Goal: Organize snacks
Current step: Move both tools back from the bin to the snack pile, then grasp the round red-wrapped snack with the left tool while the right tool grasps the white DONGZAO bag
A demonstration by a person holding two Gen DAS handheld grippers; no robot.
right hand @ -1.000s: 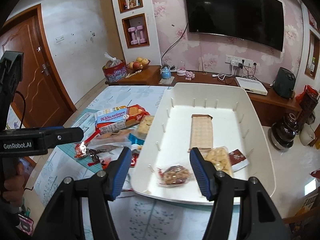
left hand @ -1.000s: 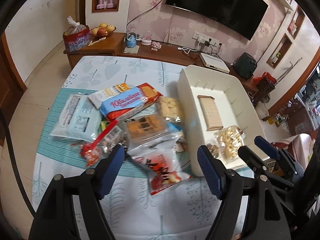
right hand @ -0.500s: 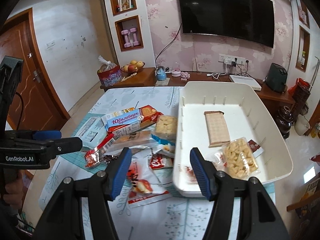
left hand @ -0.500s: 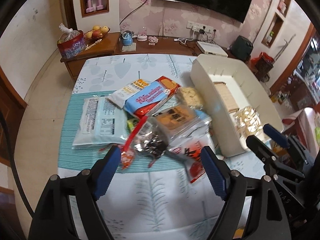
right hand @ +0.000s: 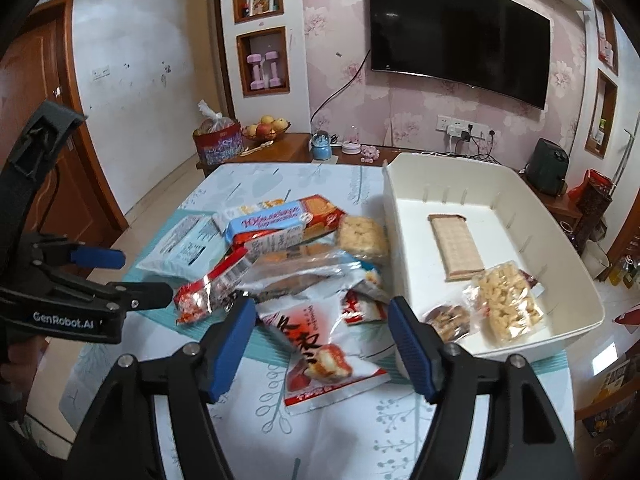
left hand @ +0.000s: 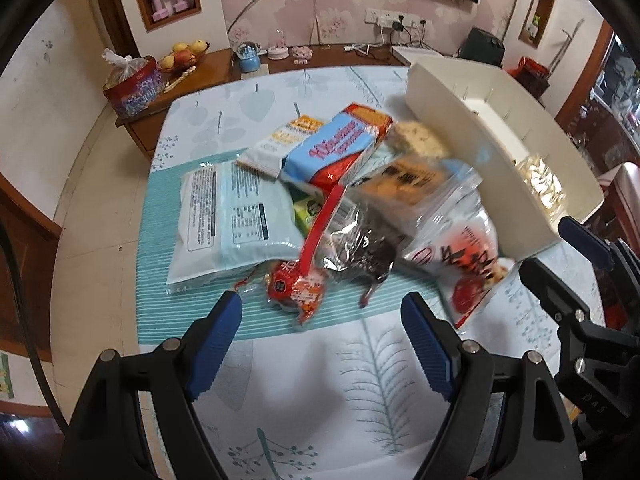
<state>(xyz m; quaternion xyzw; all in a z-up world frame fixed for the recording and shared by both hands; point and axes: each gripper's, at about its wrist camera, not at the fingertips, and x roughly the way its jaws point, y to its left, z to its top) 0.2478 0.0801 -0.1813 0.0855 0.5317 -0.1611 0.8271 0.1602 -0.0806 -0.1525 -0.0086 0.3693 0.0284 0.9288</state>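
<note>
Bin [right hand: 580, 280]: holds wafer bar [right hand: 456, 250].
Snack pile [left hand: 340, 200]: left of bin.
Left gripper [left hand: 320, 316]: fingers spread, empty, near pile.
Right gripper [right hand: 322, 326]: jaws opening, empty, over red-white bag [right hand: 320, 344].

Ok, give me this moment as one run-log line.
left tool: open, empty, over red-wrapped candy packet | right tool: opening, empty, over white-and-red snack bag | white plastic bin: wafer bar inside

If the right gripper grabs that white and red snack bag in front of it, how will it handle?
The white and red snack bag lies flat and looks like thin glossy film, so it will probably flop and may slip between the pads. It seems puffy and light. Its far edge sits under other packets, so pulling might drag them.
</note>
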